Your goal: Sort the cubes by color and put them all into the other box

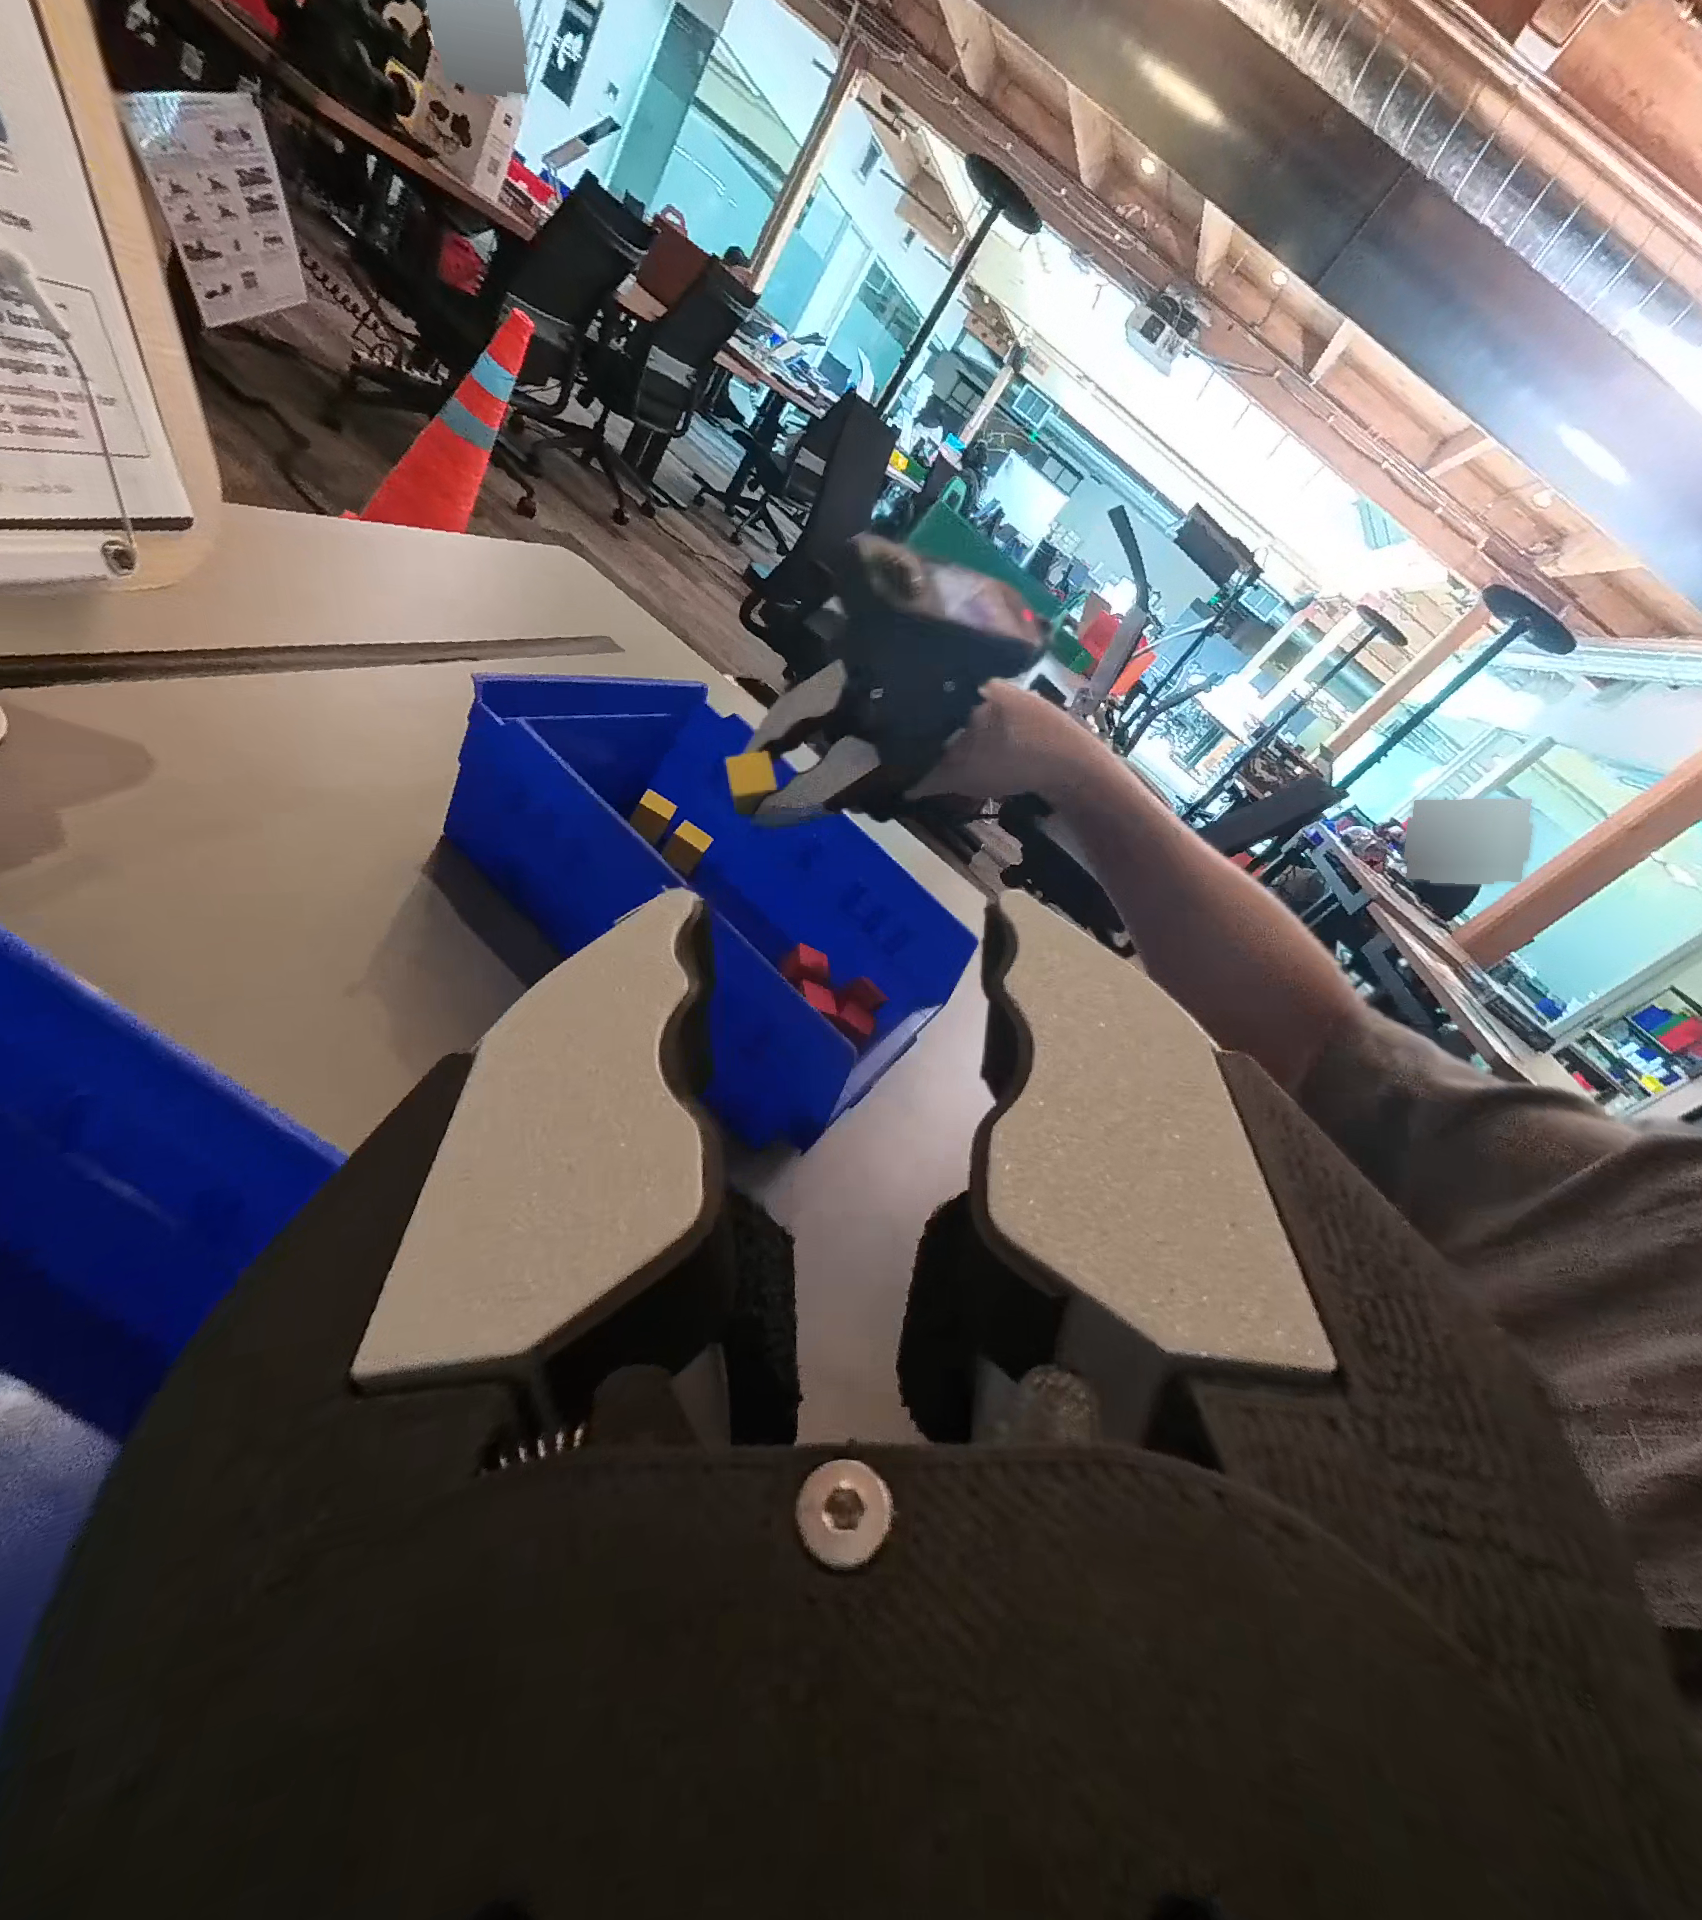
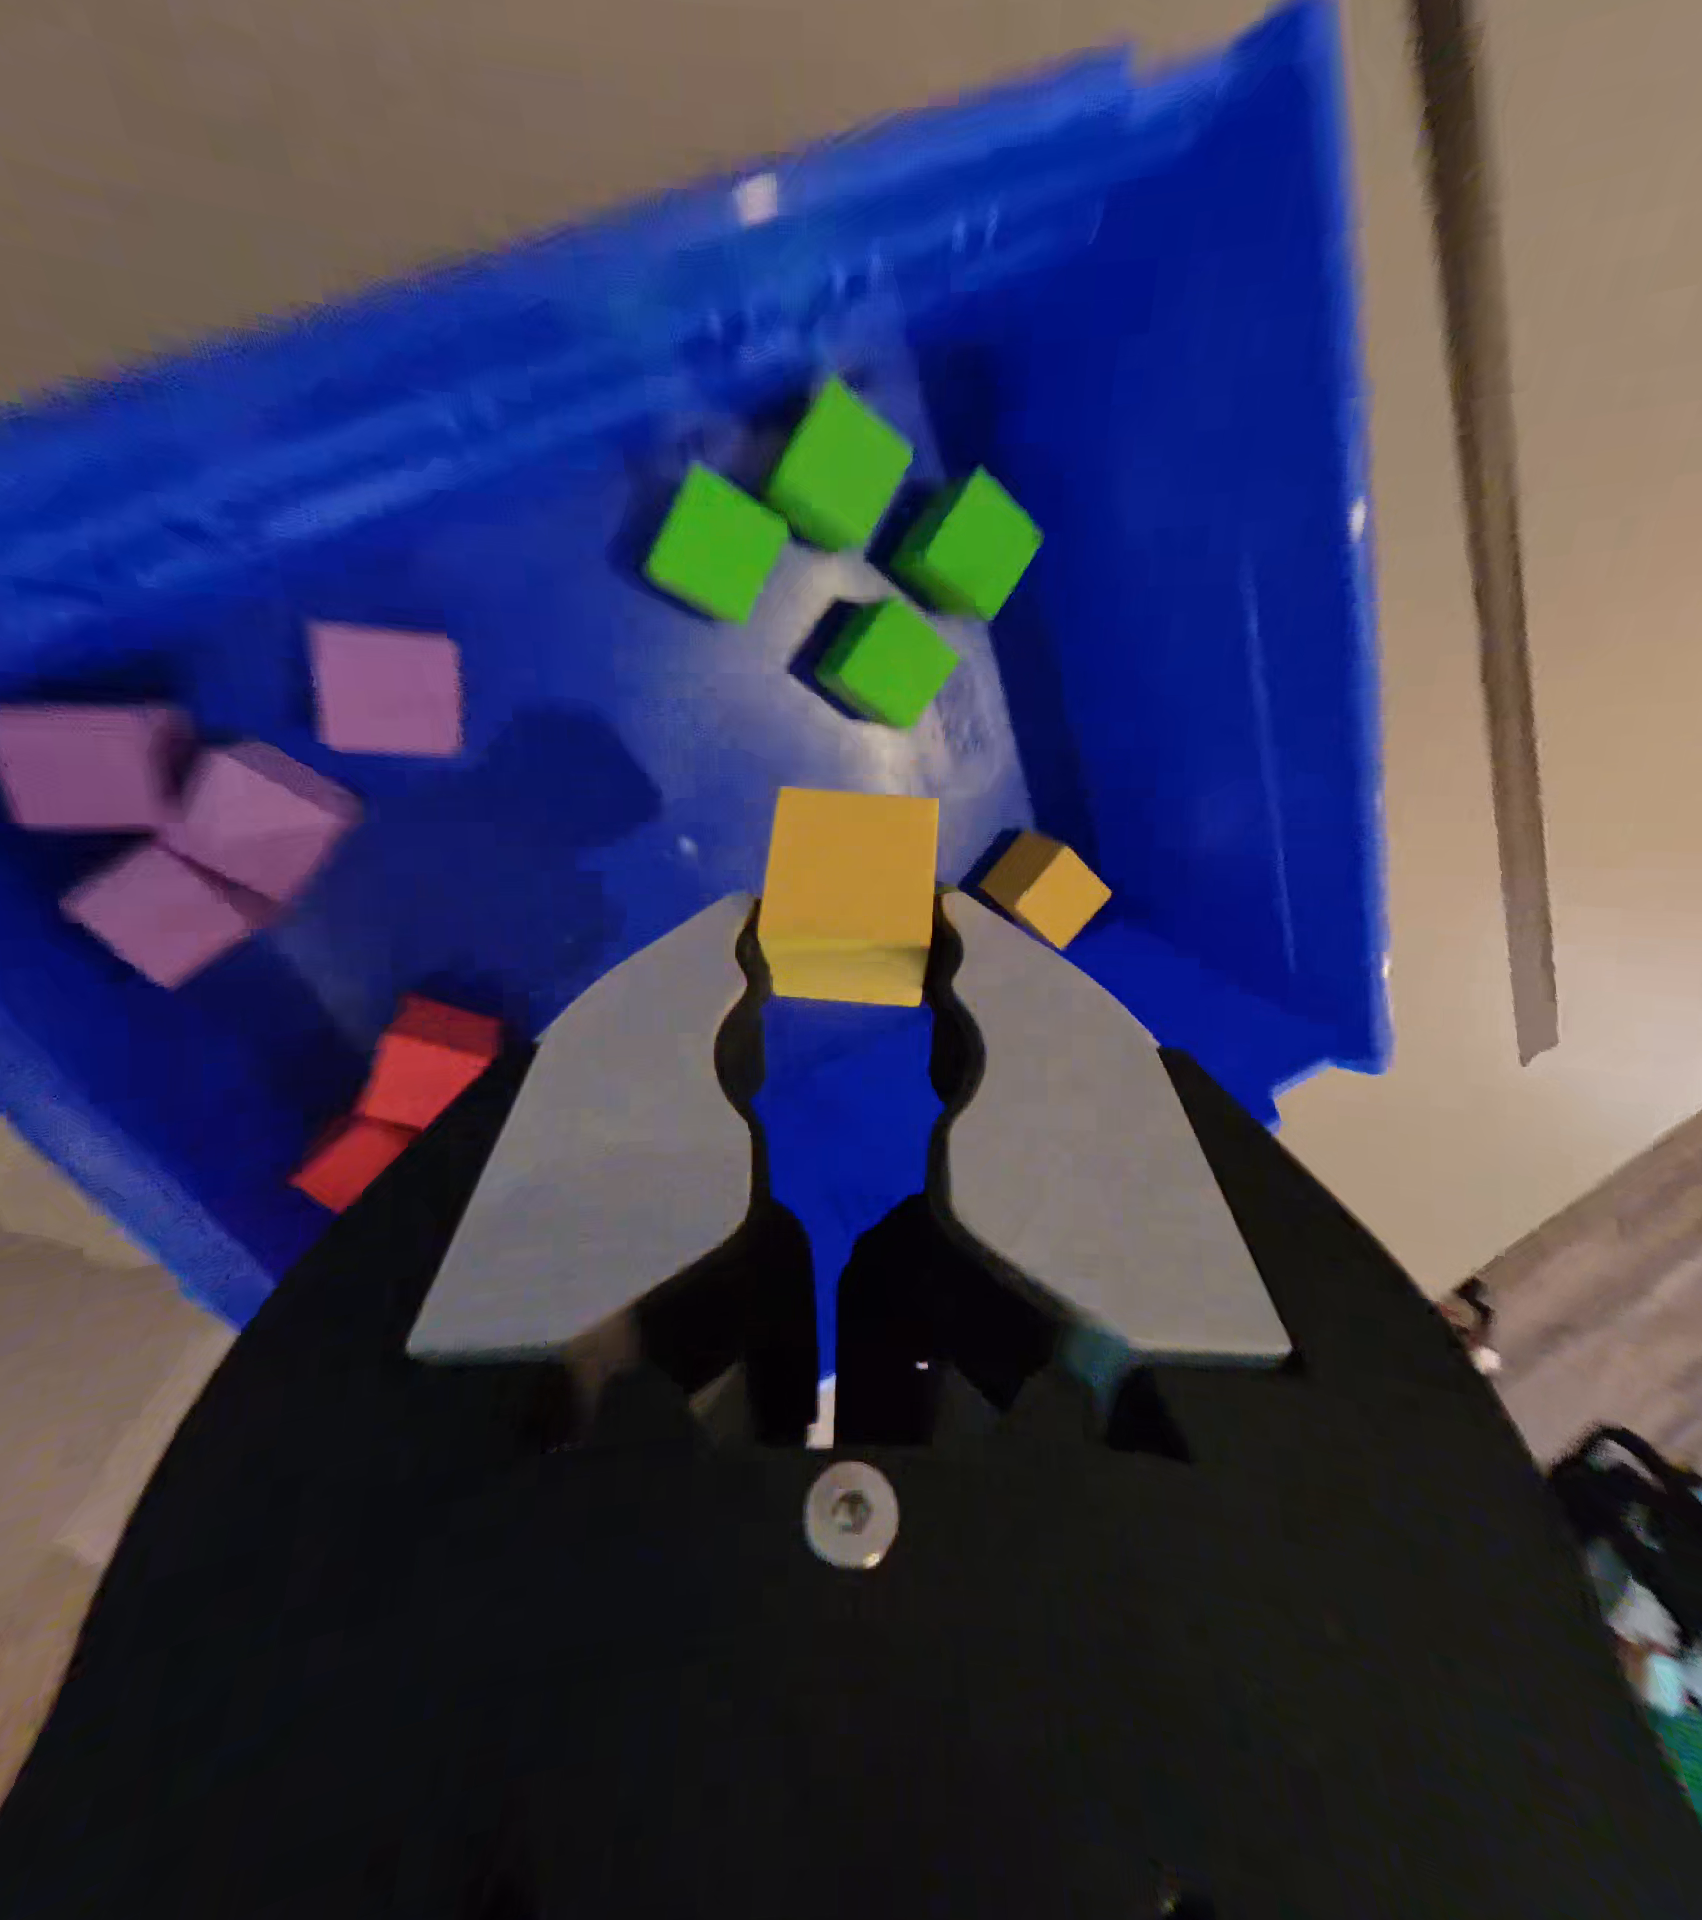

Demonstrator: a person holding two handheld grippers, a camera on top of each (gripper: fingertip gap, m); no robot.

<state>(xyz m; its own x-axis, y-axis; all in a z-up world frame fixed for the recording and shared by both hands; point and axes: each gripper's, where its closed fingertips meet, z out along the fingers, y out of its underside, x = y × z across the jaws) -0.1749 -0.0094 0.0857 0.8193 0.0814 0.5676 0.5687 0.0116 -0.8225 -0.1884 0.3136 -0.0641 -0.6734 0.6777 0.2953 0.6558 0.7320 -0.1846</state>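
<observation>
Right gripper [image 2: 847,935] pinches a yellow cube [image 2: 847,883] at its fingertips, above the blue bin [image 2: 1190,623]. Bin holds green cubes [image 2: 836,462], purple cubes [image 2: 255,821], red cubes [image 2: 421,1070] and another yellow cube [image 2: 1046,888]. Left gripper [image 1: 842,925] spread, holding nothing, over the grey table [image 1: 203,831], near a second blue bin [image 1: 47,1091].

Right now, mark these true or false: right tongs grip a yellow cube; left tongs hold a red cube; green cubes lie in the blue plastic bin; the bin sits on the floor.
1. The right tongs grip a small yellow cube: true.
2. The left tongs hold a red cube: false; they are open and empty.
3. Four green cubes lie in the blue plastic bin: true.
4. The bin sits on the floor: false; it rests on the grey table.
</observation>
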